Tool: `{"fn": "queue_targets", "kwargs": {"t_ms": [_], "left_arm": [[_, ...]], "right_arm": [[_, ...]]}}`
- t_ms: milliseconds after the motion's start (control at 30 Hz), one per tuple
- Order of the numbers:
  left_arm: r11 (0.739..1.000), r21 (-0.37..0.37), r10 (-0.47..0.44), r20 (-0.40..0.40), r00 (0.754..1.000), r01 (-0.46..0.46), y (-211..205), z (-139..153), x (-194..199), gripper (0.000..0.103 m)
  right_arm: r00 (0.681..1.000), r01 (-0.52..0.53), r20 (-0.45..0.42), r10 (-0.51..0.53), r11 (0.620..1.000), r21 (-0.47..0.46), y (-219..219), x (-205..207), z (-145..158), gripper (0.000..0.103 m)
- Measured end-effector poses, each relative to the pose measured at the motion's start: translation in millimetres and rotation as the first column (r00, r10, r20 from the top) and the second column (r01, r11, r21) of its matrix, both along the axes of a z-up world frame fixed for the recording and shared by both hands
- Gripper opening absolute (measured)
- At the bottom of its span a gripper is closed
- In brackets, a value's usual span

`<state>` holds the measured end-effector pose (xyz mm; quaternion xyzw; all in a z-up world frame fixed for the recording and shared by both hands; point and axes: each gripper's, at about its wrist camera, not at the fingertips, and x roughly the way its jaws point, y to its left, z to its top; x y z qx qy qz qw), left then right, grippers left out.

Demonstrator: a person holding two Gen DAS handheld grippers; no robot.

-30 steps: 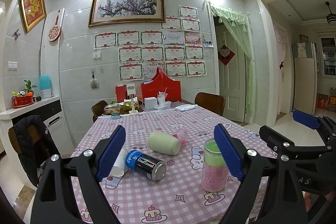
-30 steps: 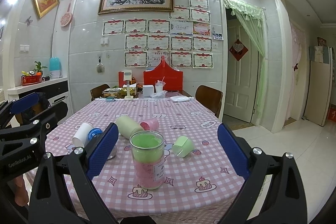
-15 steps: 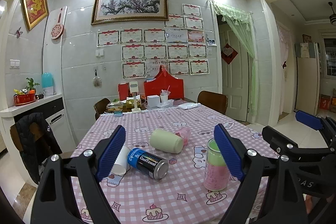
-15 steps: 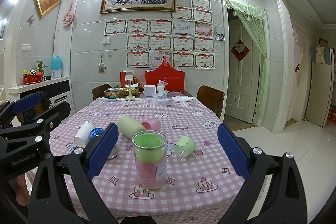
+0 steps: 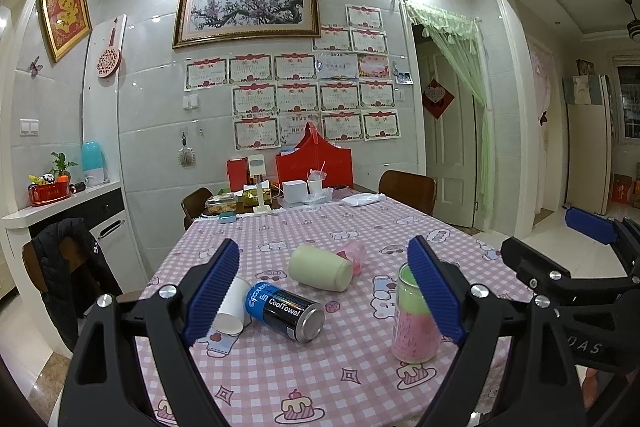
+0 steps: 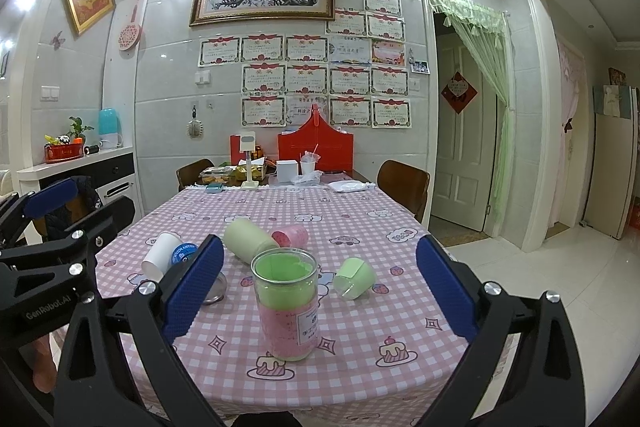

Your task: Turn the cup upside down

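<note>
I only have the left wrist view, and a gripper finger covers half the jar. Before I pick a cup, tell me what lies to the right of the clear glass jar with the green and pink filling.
Observer: A small pale green plastic cup lies on its side there, on the pink checked tablecloth. It is apart from the clear glass jar.
Operator: Report the right gripper's state.
Observer: The right gripper is open. Its jaws stand wide on either side of the jar and touch nothing.
</note>
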<state>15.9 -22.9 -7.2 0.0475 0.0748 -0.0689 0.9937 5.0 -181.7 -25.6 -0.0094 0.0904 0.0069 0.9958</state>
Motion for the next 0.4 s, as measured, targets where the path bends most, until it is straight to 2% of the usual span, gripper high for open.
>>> {"fn": "queue_targets", "kwargs": {"t_ms": [400], "left_arm": [[1.000, 0.016, 0.016, -0.008, 1.000, -0.016, -2.5, -2.7, 5.0, 0.085]], "right_arm": [[1.000, -0.004, -0.013, 0.005, 1.000, 0.004, -3.9, 5.9, -0.4, 0.093]]}}
